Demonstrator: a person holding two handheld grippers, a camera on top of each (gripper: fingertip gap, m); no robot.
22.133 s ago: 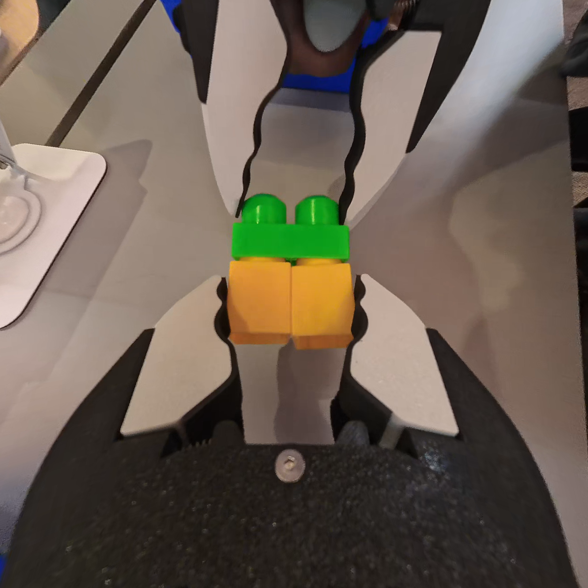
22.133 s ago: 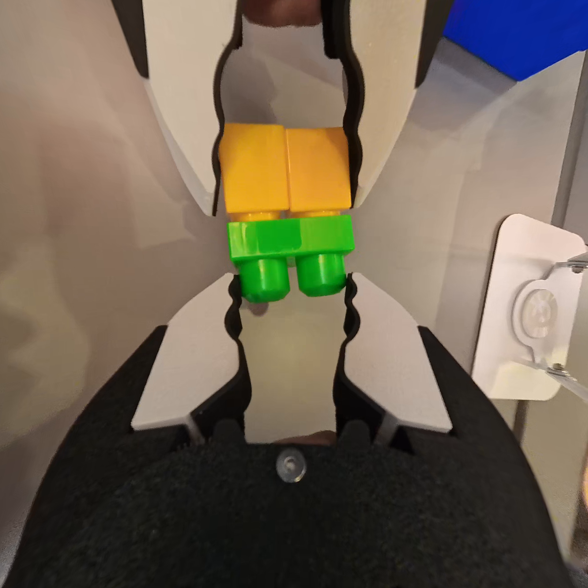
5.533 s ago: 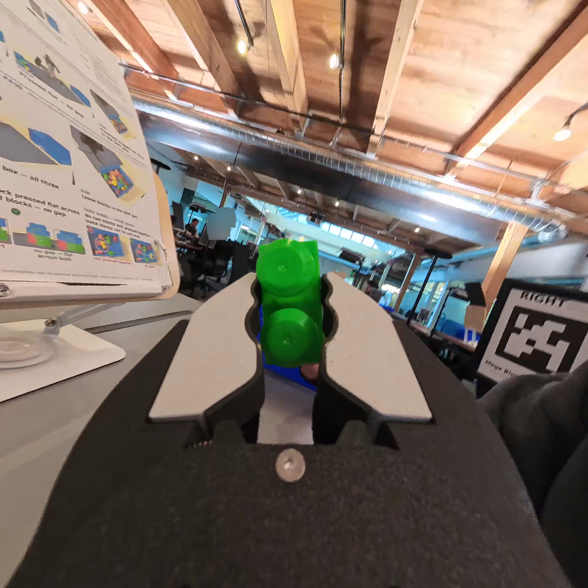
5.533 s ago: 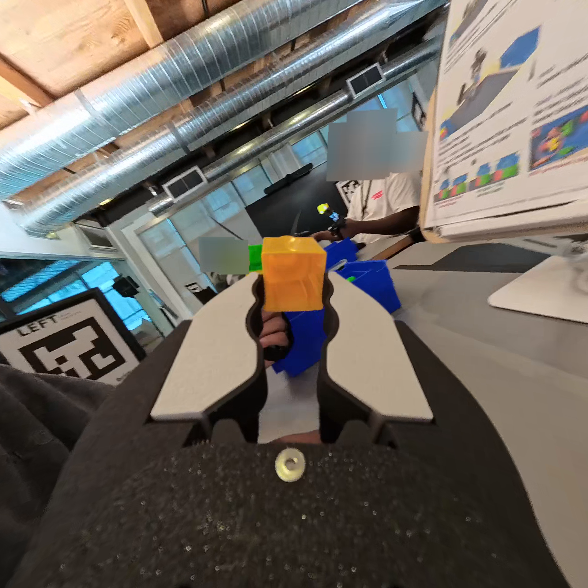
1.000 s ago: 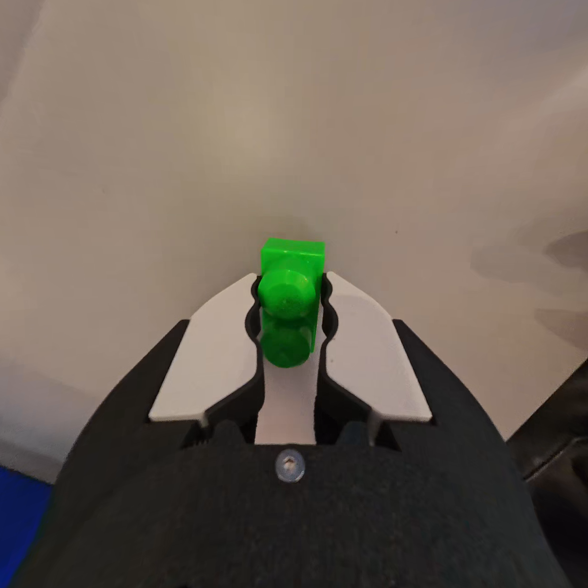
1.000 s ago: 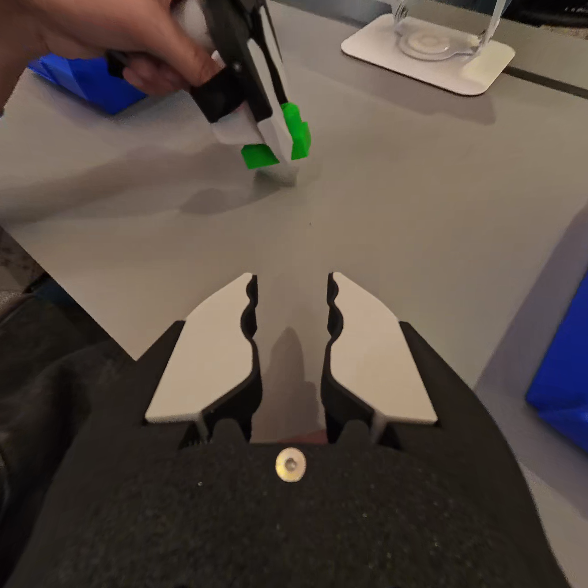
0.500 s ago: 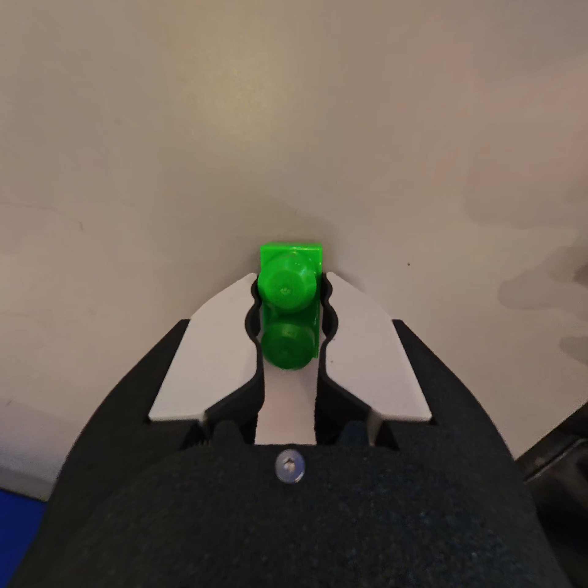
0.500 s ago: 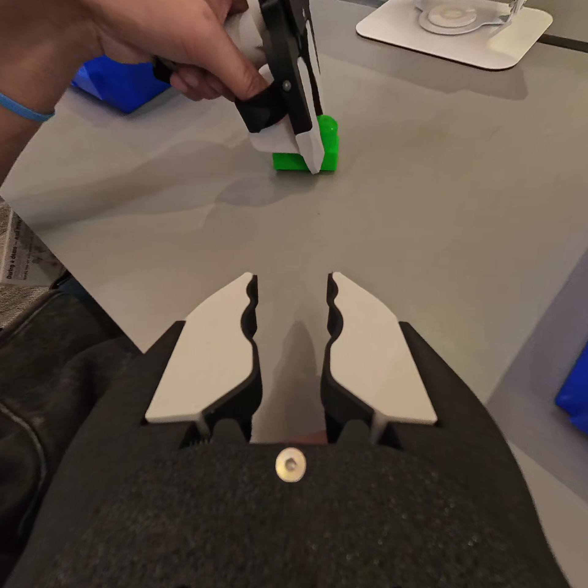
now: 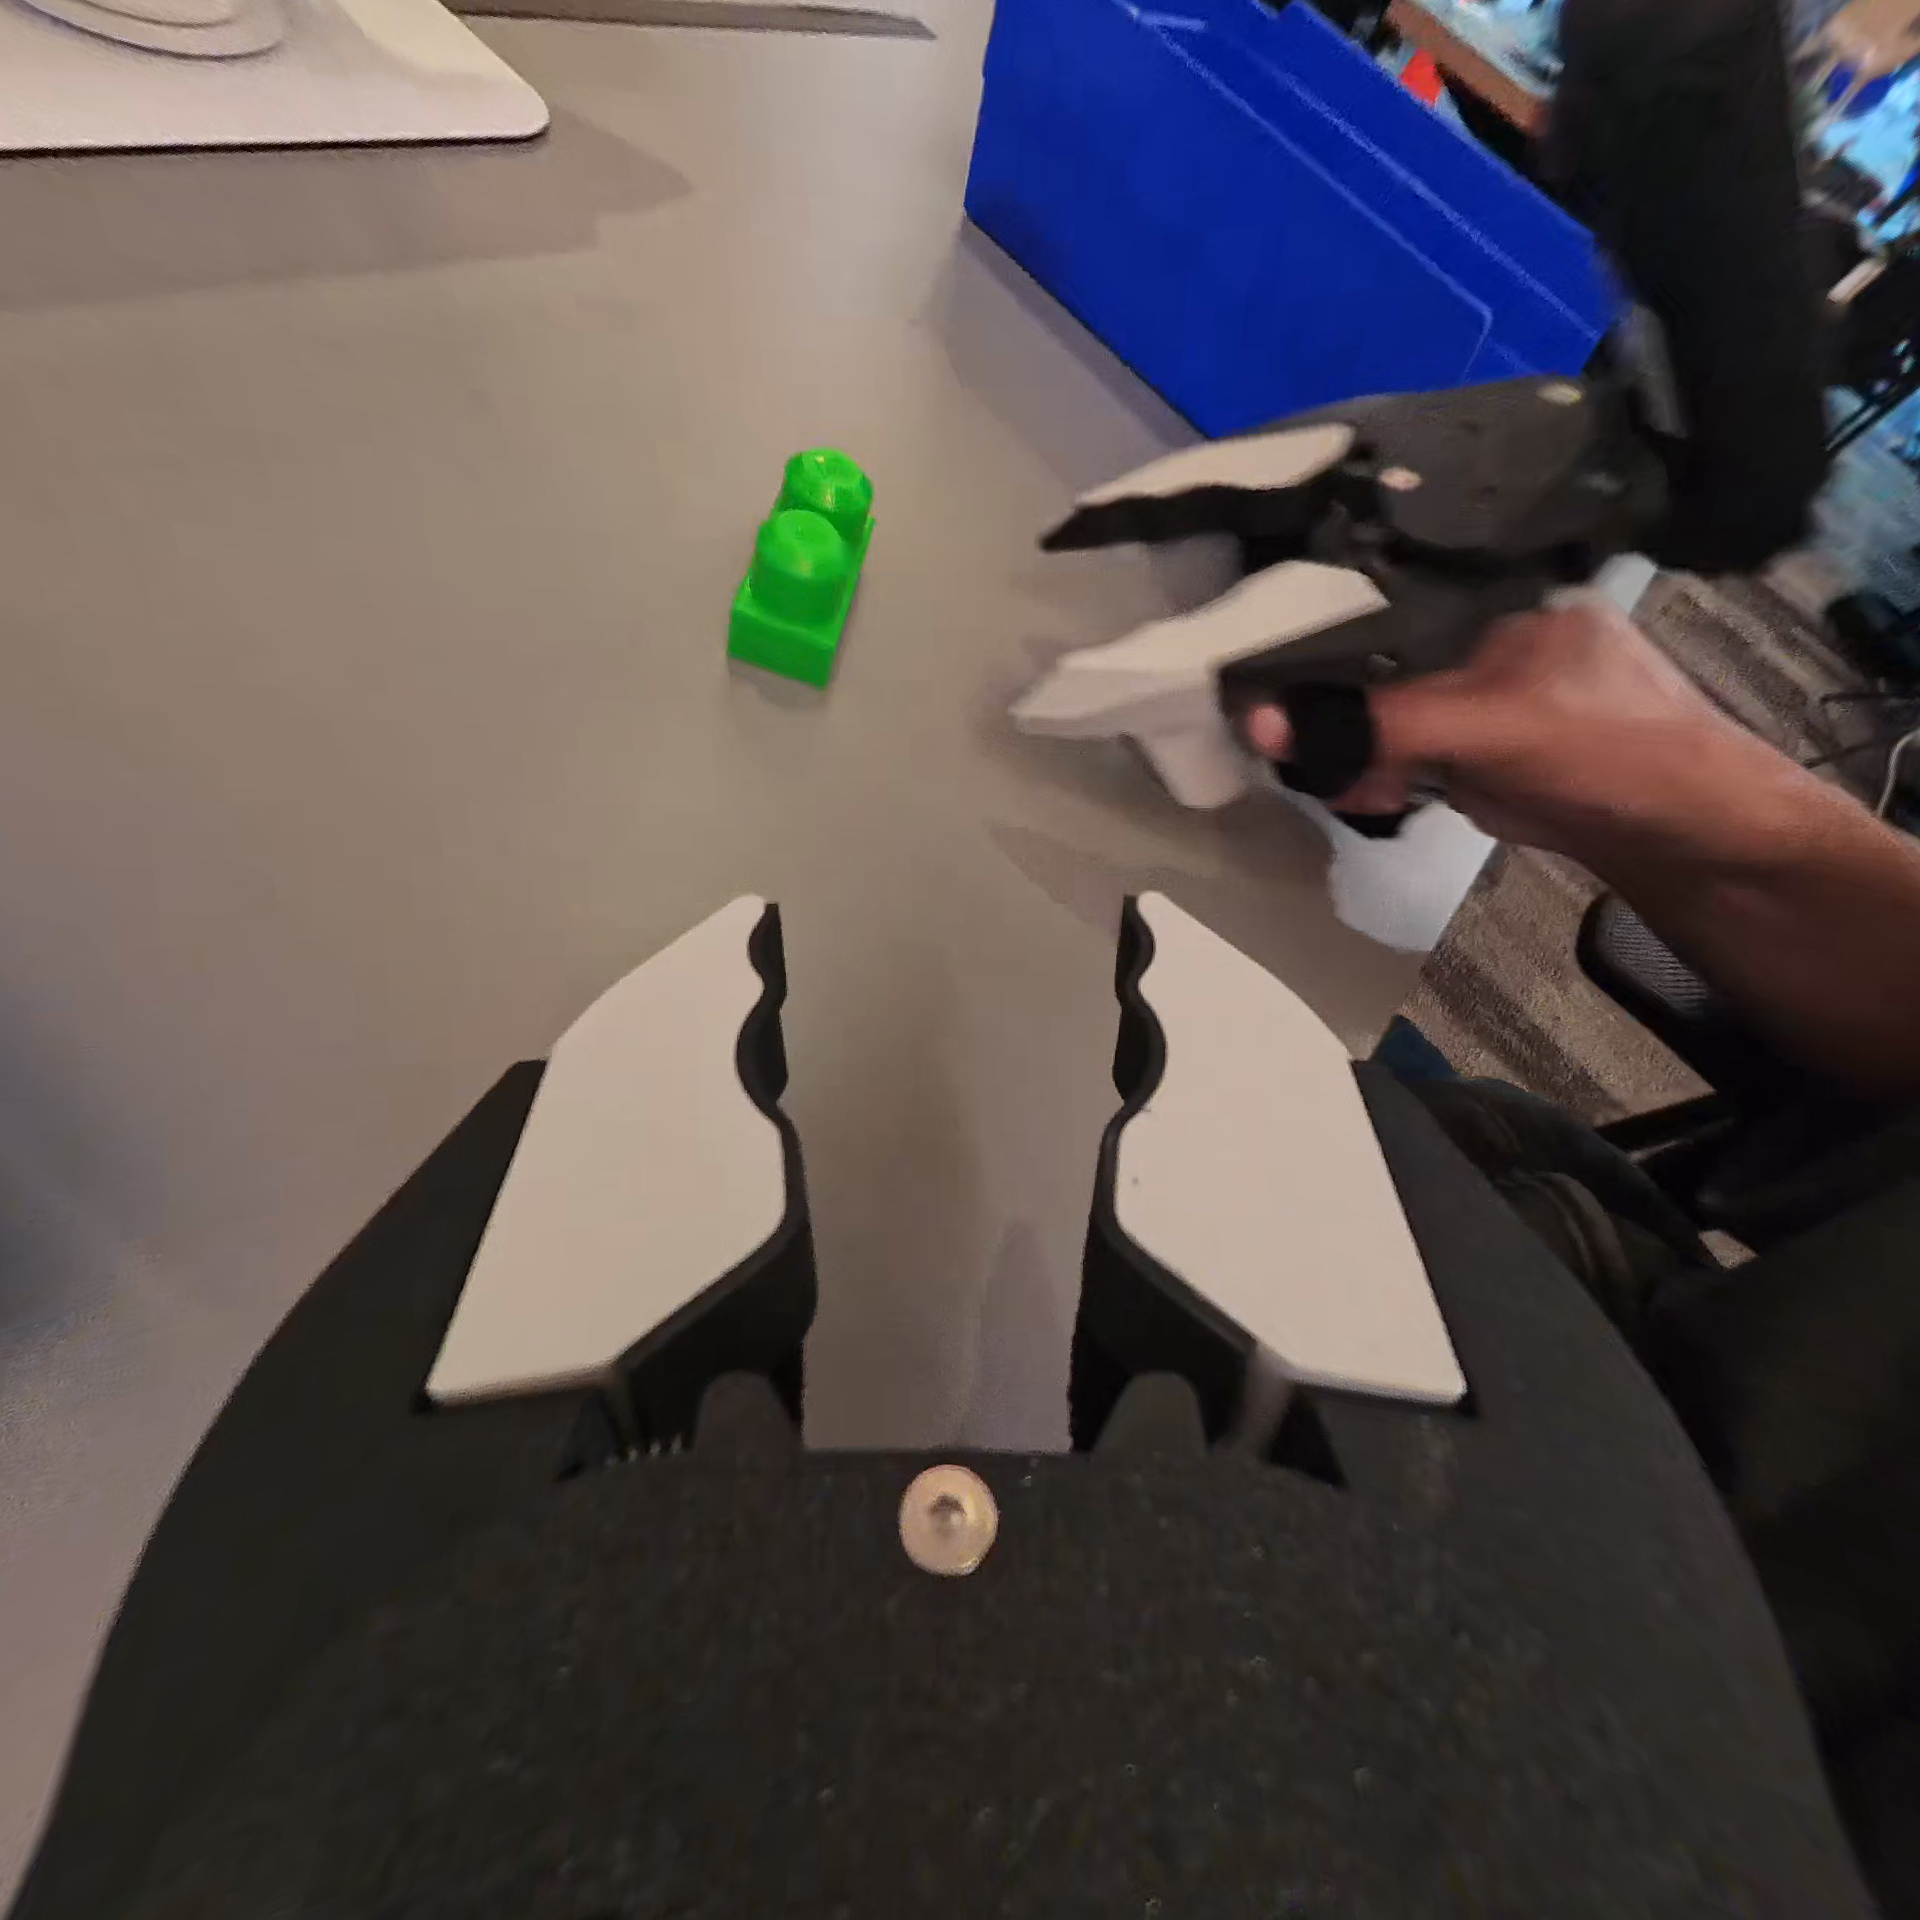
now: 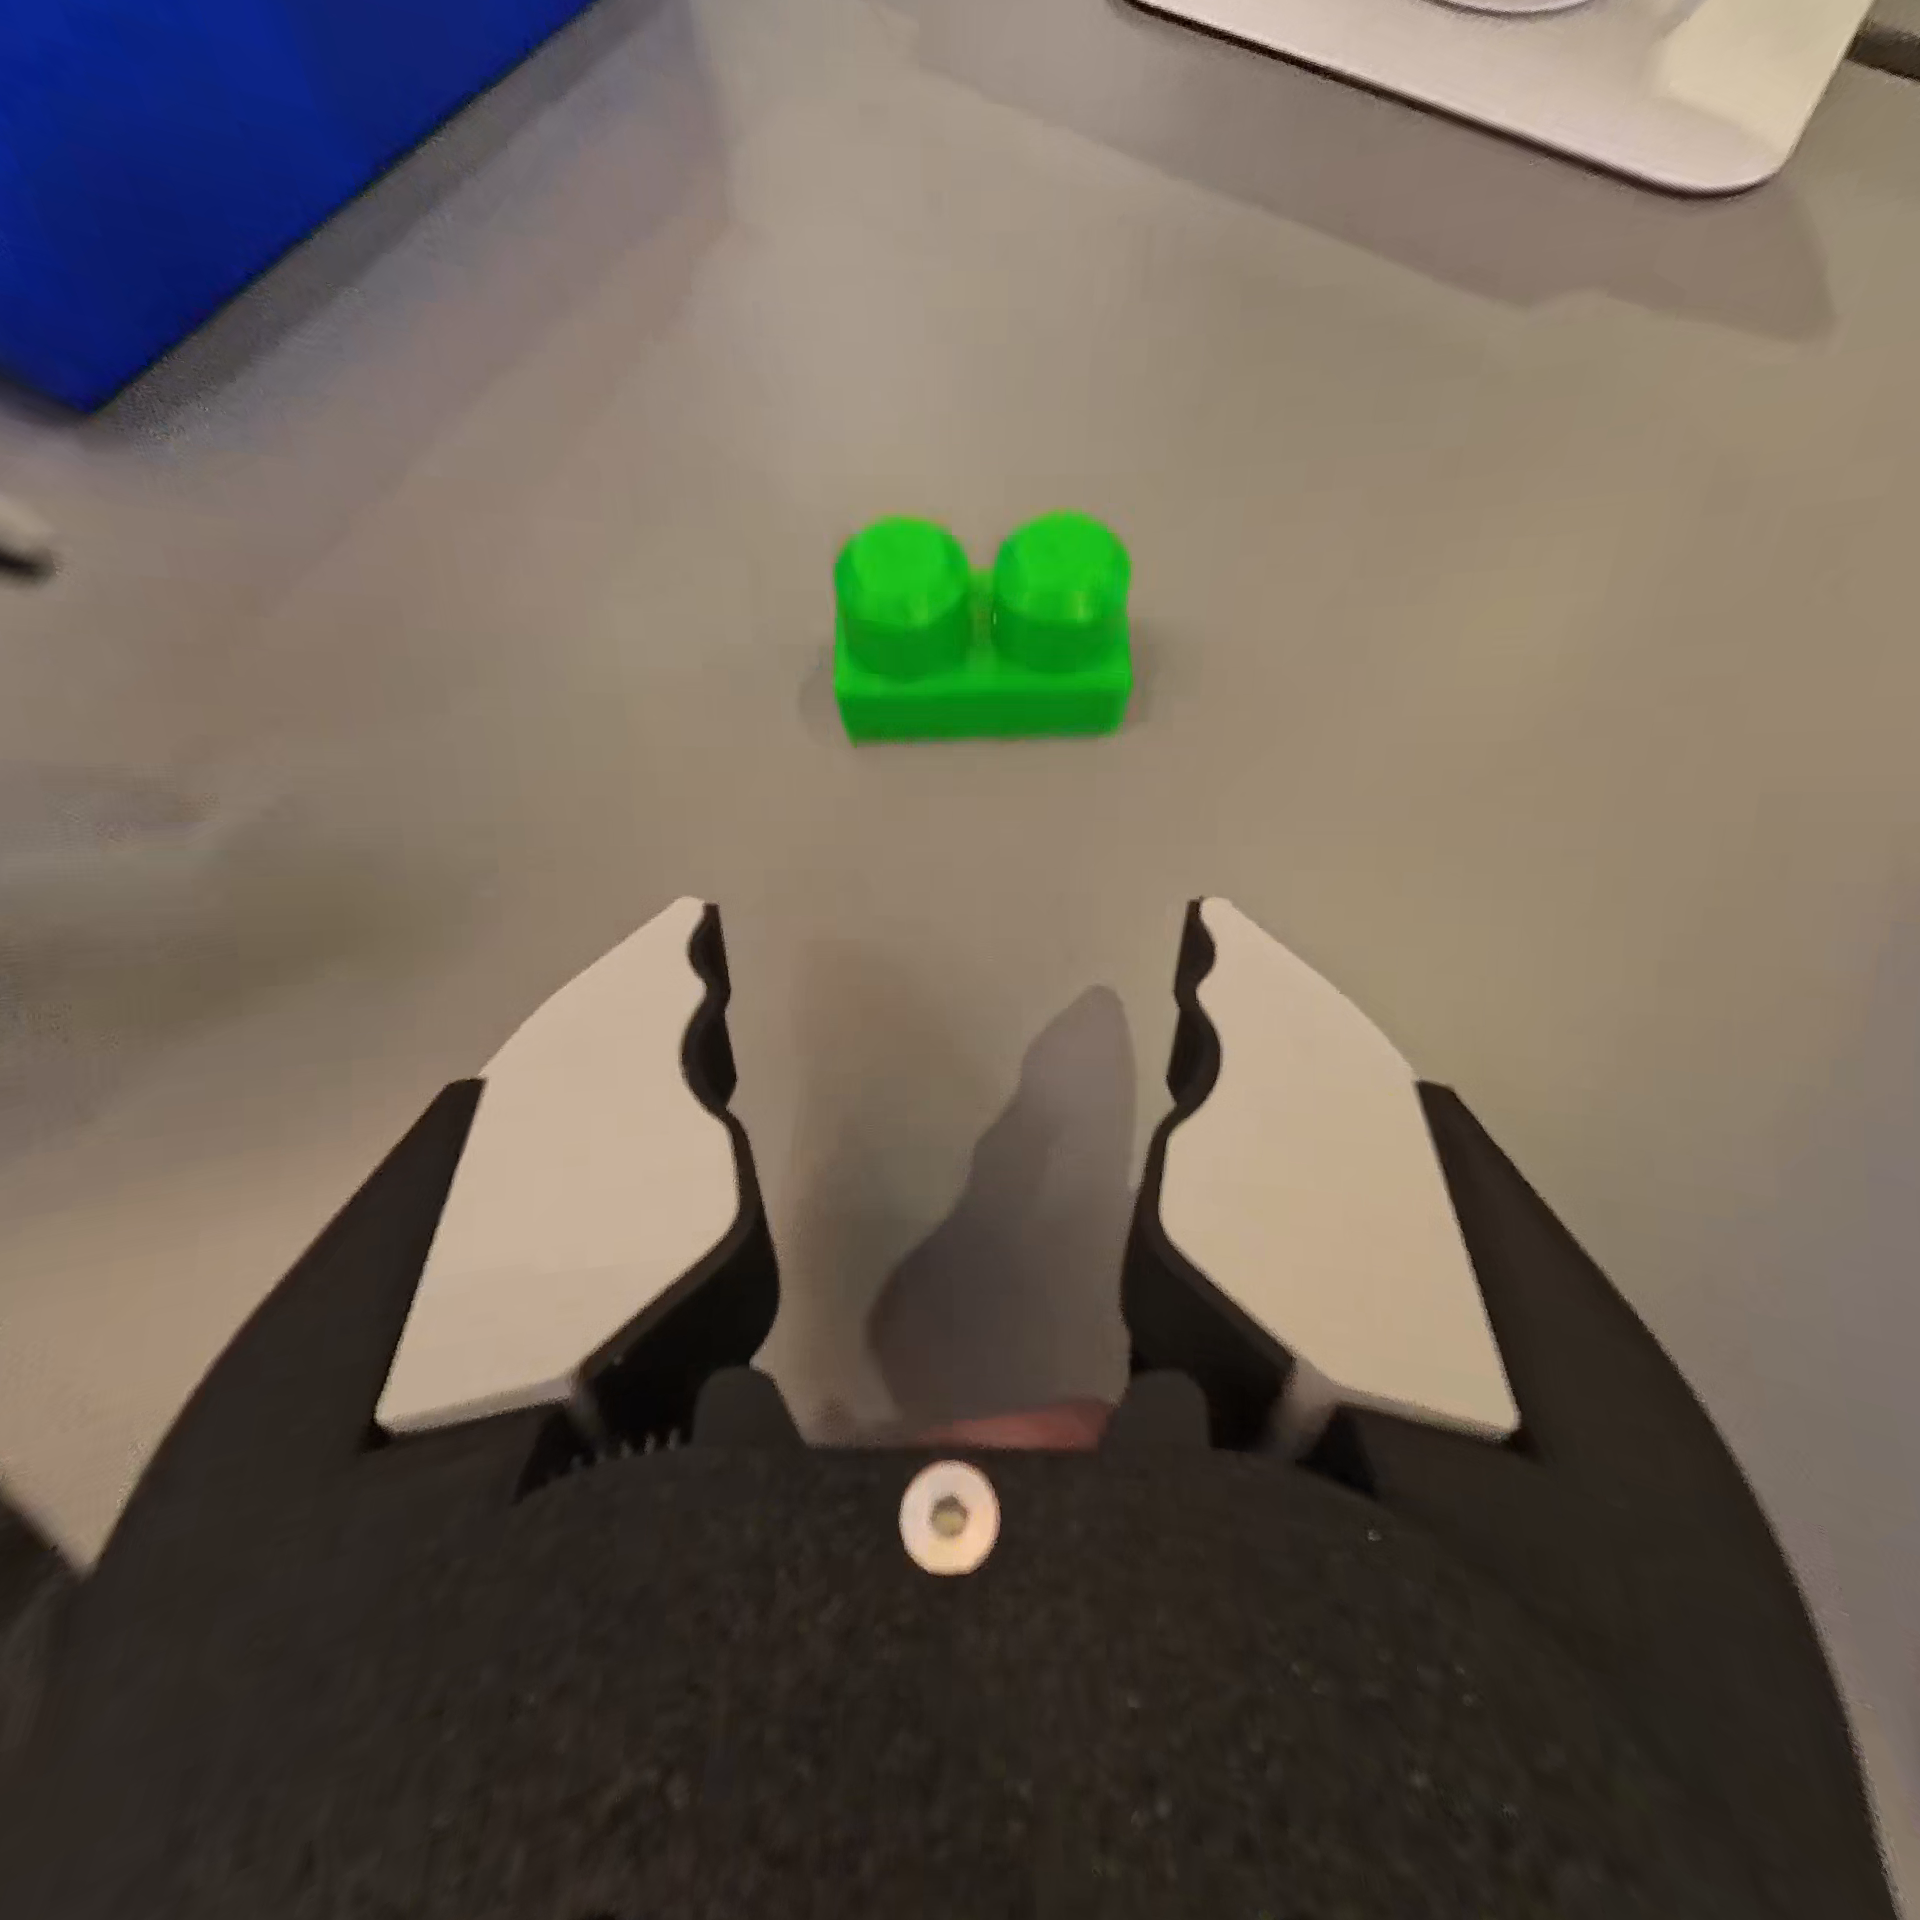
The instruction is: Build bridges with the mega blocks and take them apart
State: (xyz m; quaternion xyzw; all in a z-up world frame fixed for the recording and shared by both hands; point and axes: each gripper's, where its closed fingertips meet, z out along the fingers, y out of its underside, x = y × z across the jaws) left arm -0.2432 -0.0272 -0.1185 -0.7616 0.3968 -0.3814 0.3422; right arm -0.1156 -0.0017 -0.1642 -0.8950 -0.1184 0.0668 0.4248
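Barely begun: only 1 green block point(image 10: 982, 634) down, studs up, mid-worktop point(image 10: 1455, 623), away from its edges. Both tongs, left point(image 9: 948, 914) and right point(image 10: 954, 920), released, empty. No bridge yet.

From my left wrist view, the grey table point(image 9: 364, 623) fills most of what I see. At about eleven o'clock a flat white base plate point(image 9: 312, 83) with rounded corners lies on it, with a shadow below. At one o'clock stands a blue bin point(image 9: 1247, 229), its near corner resting on the table. Past the table's right edge, around three o'clock, I catch a black chair point(image 9: 1652, 966) over grey carpet, and blurred clutter at two o'clock that I cannot make out.

From my right wrist view, another blue bin point(image 10: 208, 156) sits at eleven o'clock, and the white base plate point(image 10: 1610, 94) sits at one o'clock.
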